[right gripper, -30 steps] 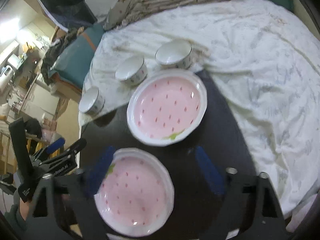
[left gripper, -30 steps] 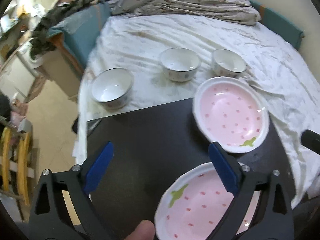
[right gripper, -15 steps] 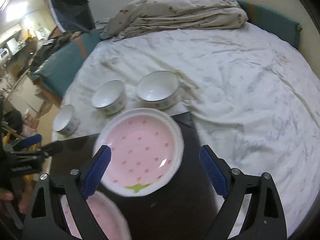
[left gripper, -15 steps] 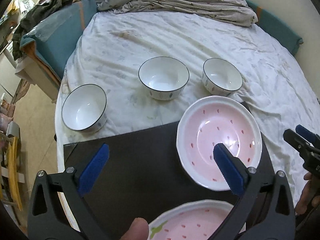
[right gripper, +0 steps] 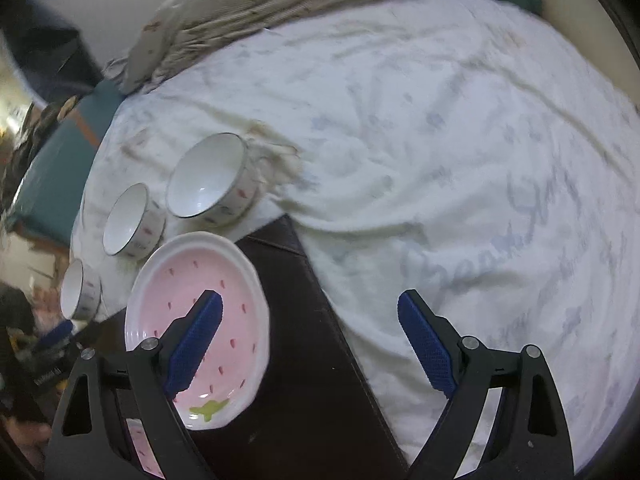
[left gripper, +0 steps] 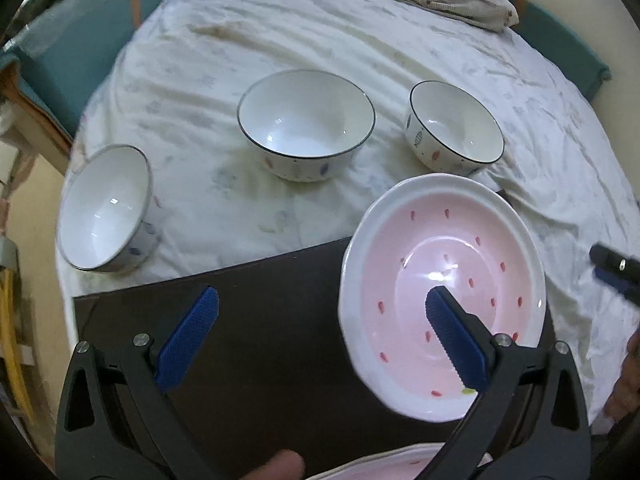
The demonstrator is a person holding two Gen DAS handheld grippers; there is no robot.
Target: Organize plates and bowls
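Three white bowls with dark rims stand in a row on the bedsheet: a left bowl [left gripper: 104, 208], a middle bowl [left gripper: 306, 124] and a right bowl [left gripper: 454, 128]. A pink strawberry plate [left gripper: 448, 248] rests on the far right corner of a black board [left gripper: 260, 320]. Only the rim of a second pink plate [left gripper: 400, 464] shows at the bottom edge. My left gripper [left gripper: 322, 300] hangs open over the board, its right finger above the plate. My right gripper [right gripper: 310, 304] is open and empty over the board's right edge, its left finger above the same plate [right gripper: 236, 288].
A white printed sheet [right gripper: 440, 160] covers the bed, with a crumpled quilt [right gripper: 260, 4] at the far end. Teal cushions [left gripper: 80, 40] line the left side. The bed edge and floor drop off at the left. The right gripper's tip [left gripper: 616, 268] shows at the left view's right edge.
Both grippers have moved forward and down toward the bowls. The bowls and far plate look larger, and the near plate has slid almost out of view at the bottom.
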